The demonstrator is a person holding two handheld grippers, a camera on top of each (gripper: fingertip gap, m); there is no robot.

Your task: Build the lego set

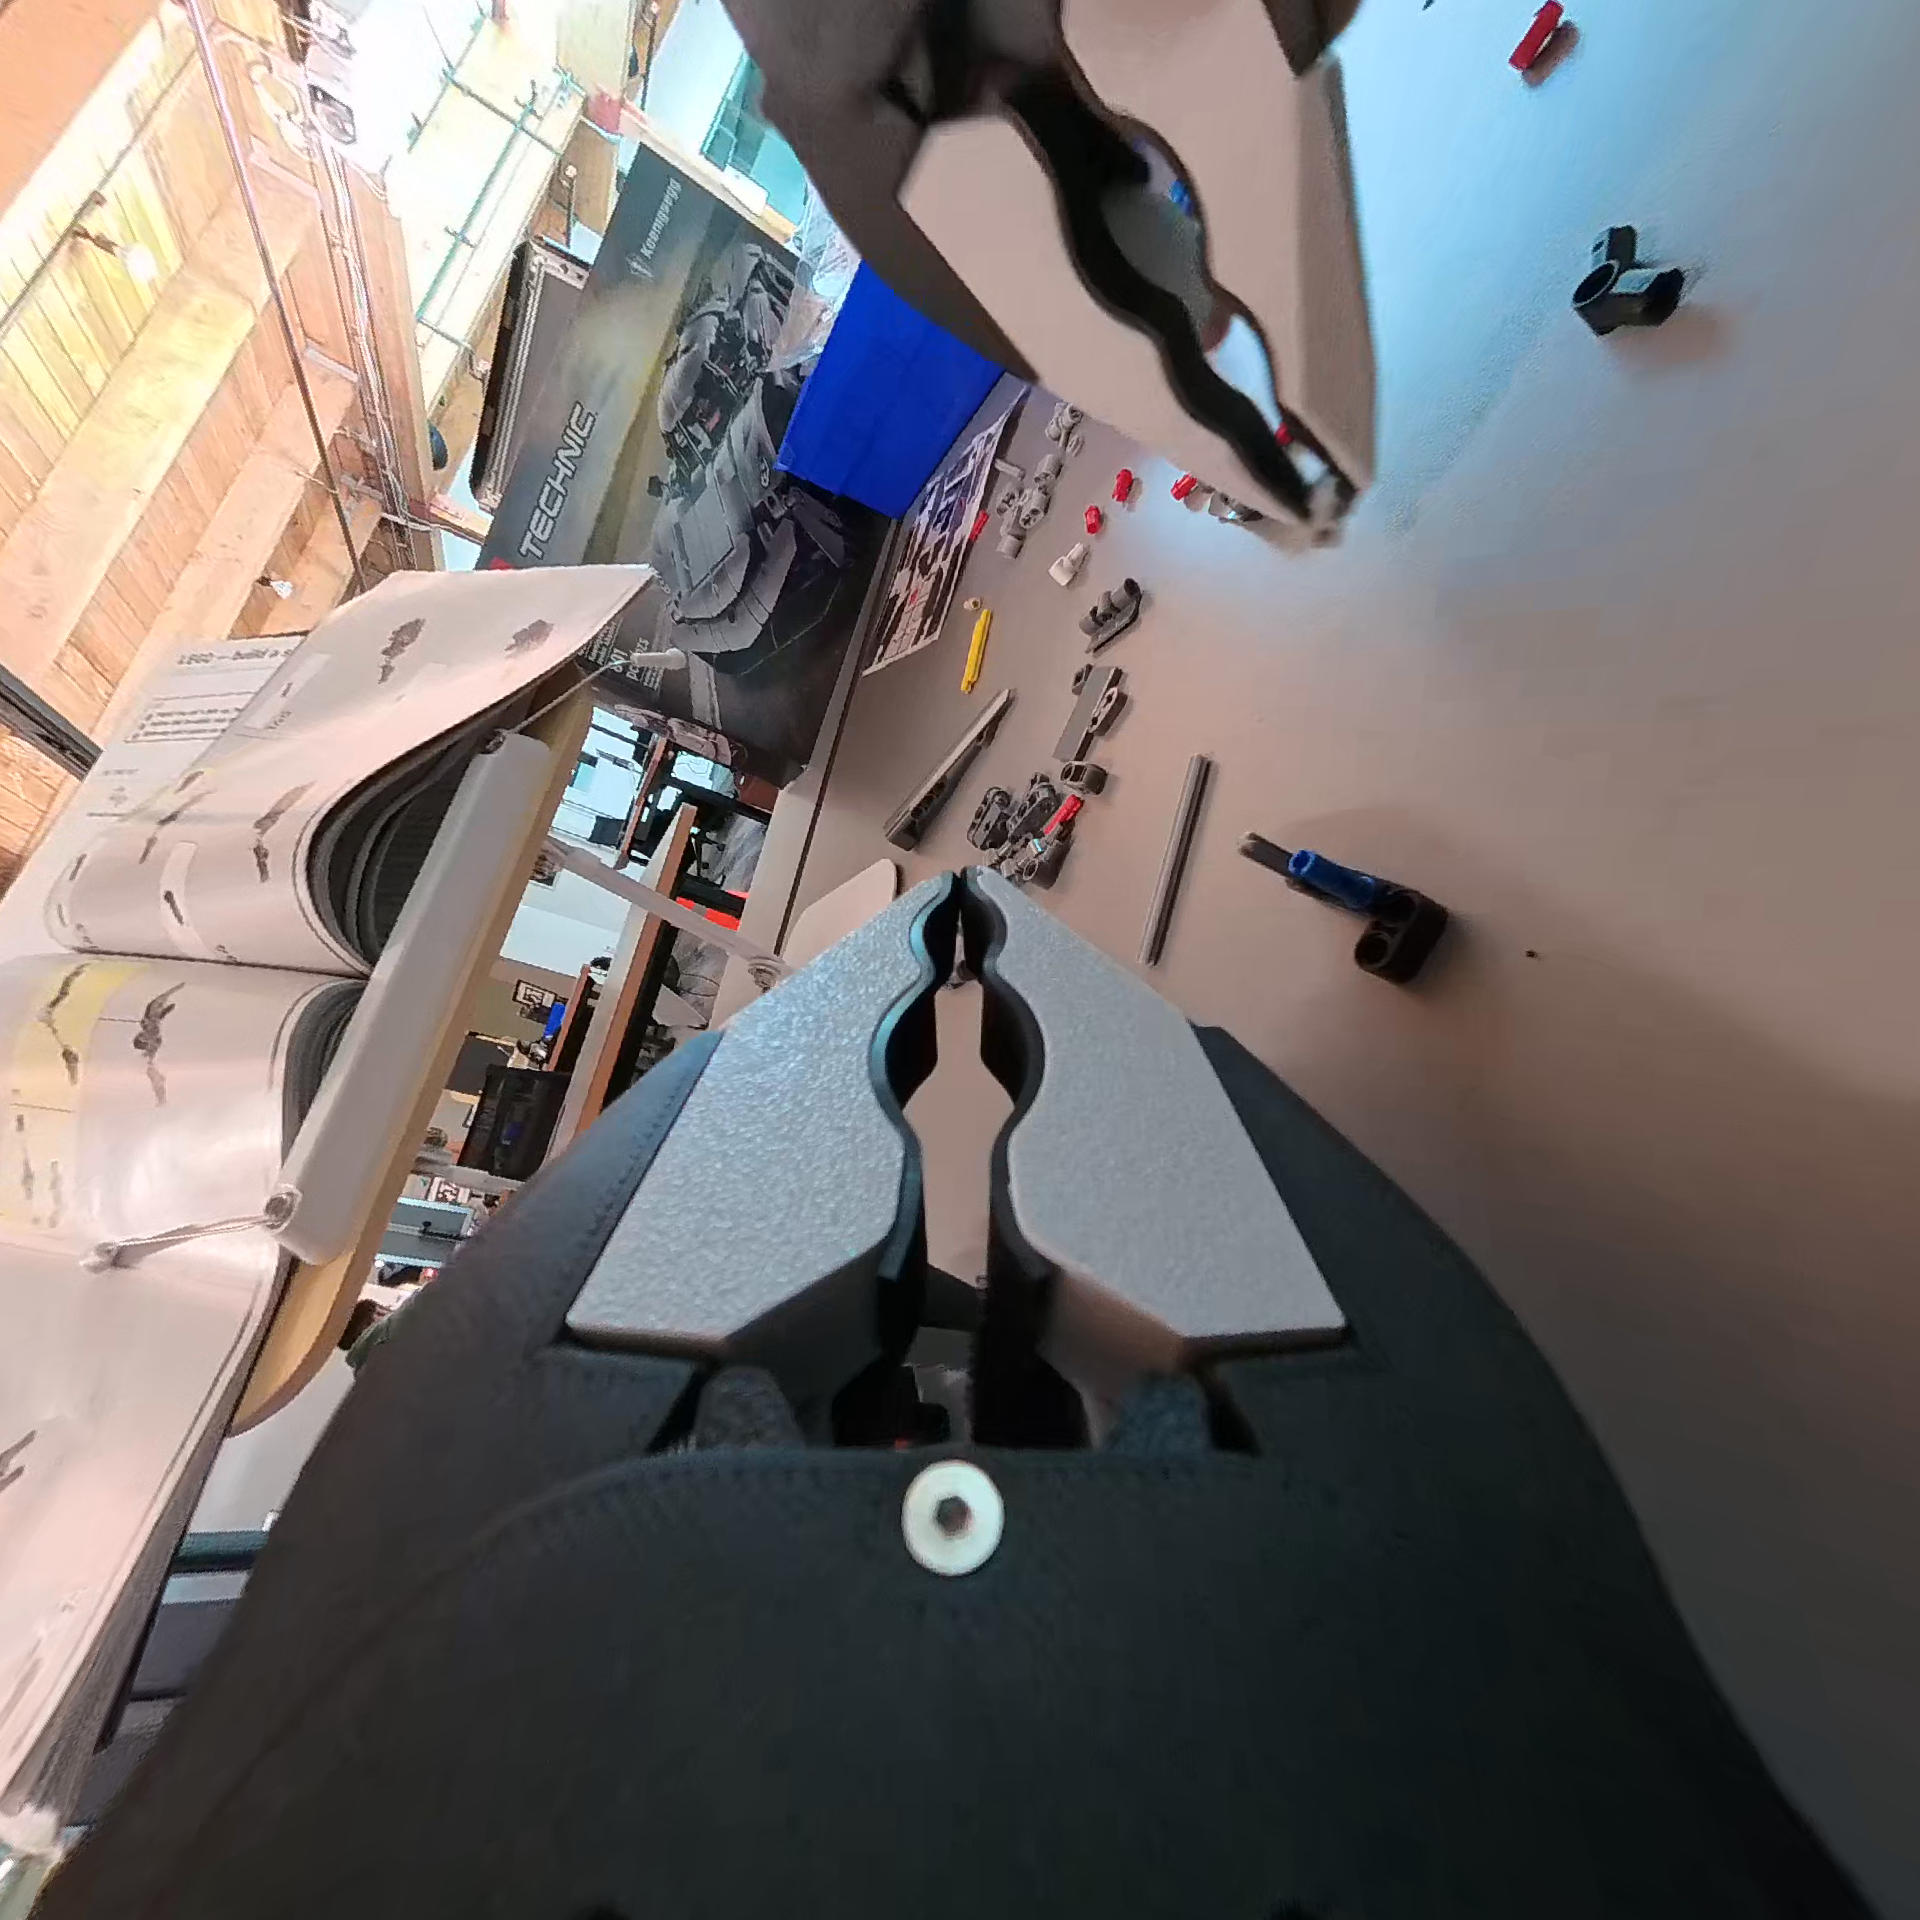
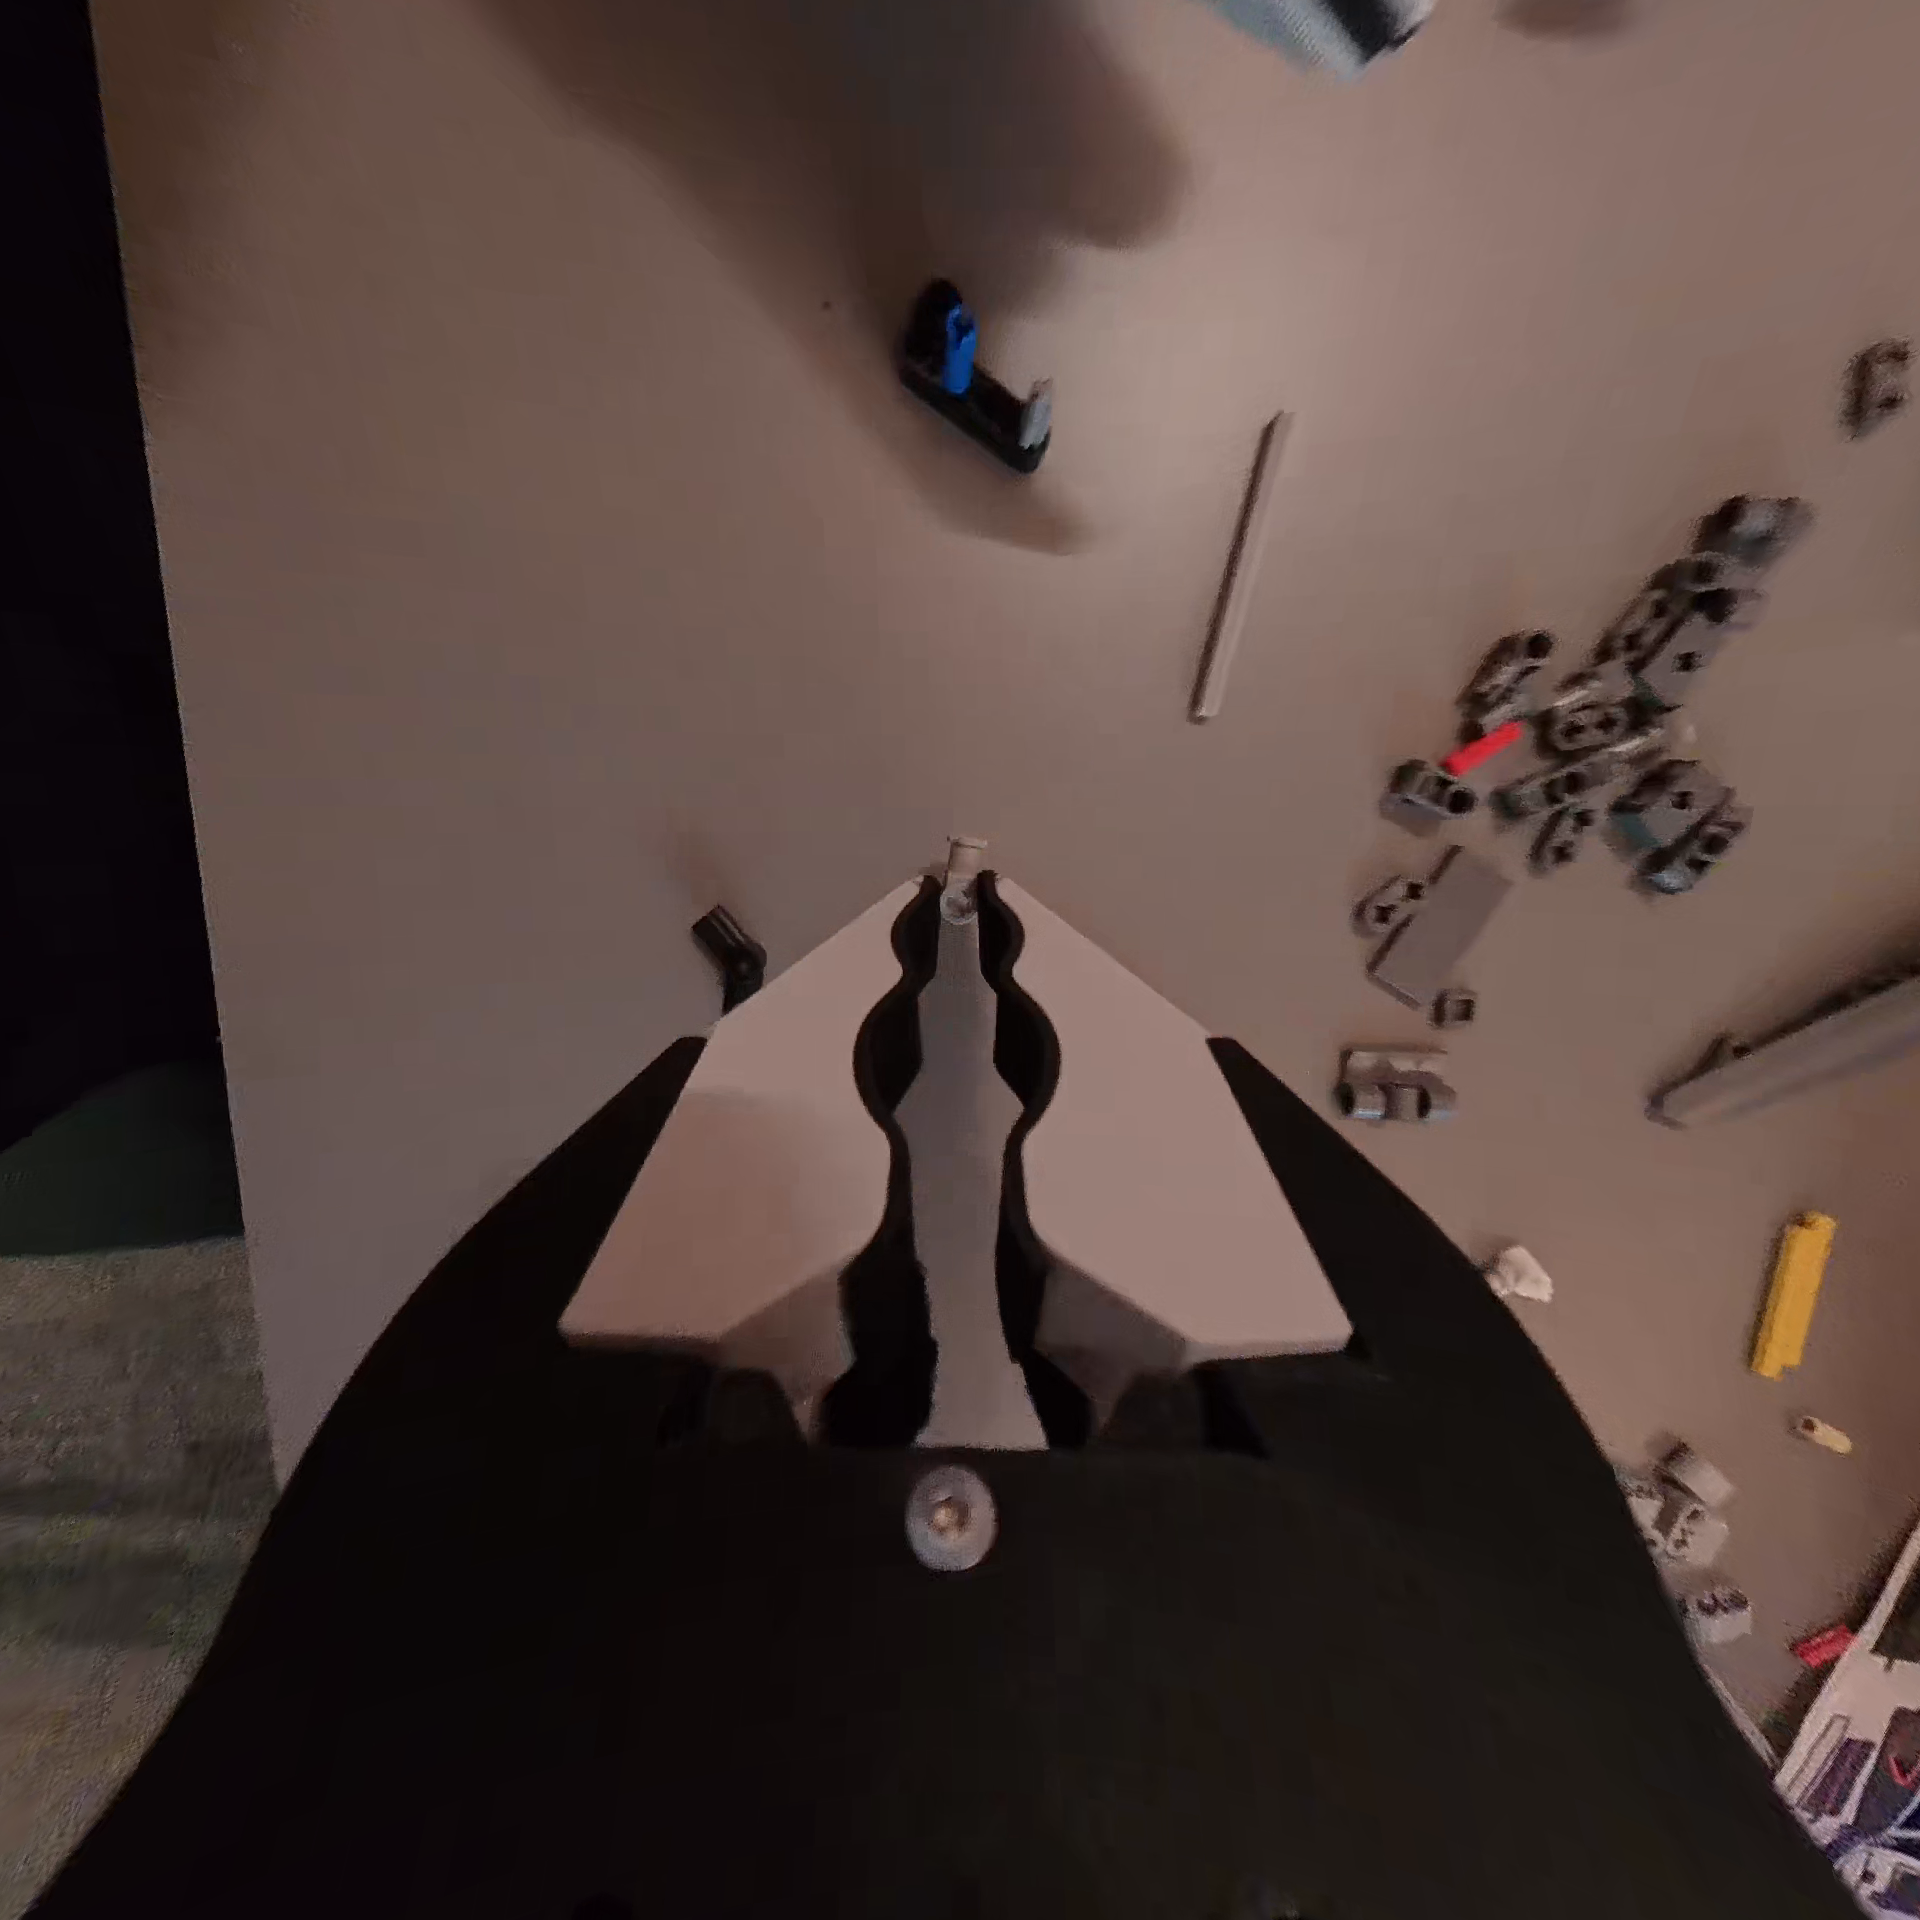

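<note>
- The right claw (image 2: 958, 896) is pinching a small pale grey pin (image 2: 961, 868) at its very tips, the two pads pressing on the pin's sides while its flanged end is sticking out forward, probably so that the free end stays exposed.
- In the left wrist view the same right claw (image 1: 1311, 497) is hanging low over the desk (image 1: 1558, 1143), tips pointing downward with the small pale piece showing at them.
- The left claw (image 1: 958, 885) is sitting closed with its tips meeting and nothing between them; it is hovering above the desk just short of a cluster of dark grey connector pieces (image 1: 1023, 821).
- A black angled piece with a blue pin (image 1: 1351, 899) is lying alone on bare desk, apart from the cluster, seemingly set aside as a part-built unit.
- A long thin grey axle (image 1: 1176, 857) is lying between that piece and the cluster.
- Loose red pins (image 1: 1122, 483), a yellow rod (image 1: 977, 649) and grey parts are lying spread out singly, likely so each can be picked.
- An open instruction booklet (image 1: 208, 831) is standing propped at the desk's far edge, pages facing the work.
</note>
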